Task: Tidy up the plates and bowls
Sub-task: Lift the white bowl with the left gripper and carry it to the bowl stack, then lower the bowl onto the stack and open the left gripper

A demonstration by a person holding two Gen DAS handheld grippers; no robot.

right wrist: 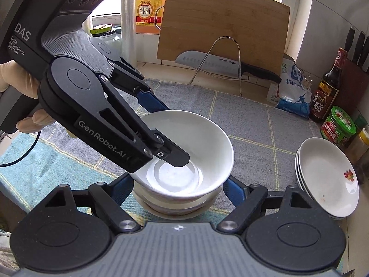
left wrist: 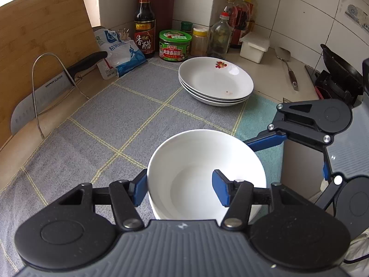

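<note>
Grey checked cloth bears three stacked white plates, sorted. Left gripper pinches the white bowl rim atop nested bowls; right gripper apparently clamps the stack, unplaced.

The bowl looks like glazed white ceramic, smooth and glossy, as do the stacked plates. The mat beneath is grey woven cloth, matt and slightly rough. The cutting board is pale wood with visible grain. The knife blade is brushed metal, its handle probably matt black plastic.
</note>
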